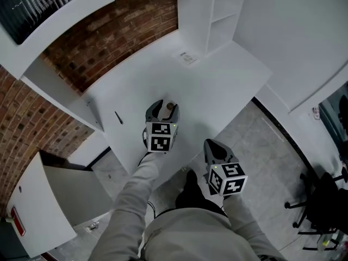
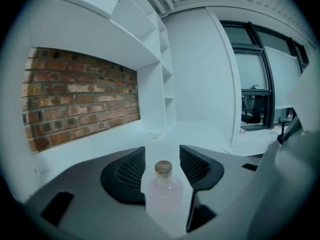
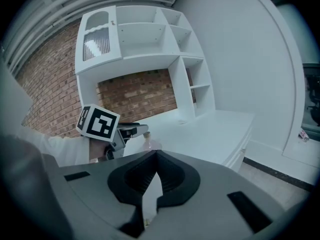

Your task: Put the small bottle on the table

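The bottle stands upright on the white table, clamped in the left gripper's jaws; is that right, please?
Not quite: the bottle stands upright on the table, but the left gripper is open, jaws apart either side of it; the left gripper view shows this.

L tool (image 1: pixel 164 109) jaws apart; R tool (image 1: pixel 215 148) jaws together.

No readable text; print on paper sheet (image 1: pixel 187 58) illegible.

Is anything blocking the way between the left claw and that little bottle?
Nothing visible does. The bottle stands on the table right between the open jaws of the left gripper.
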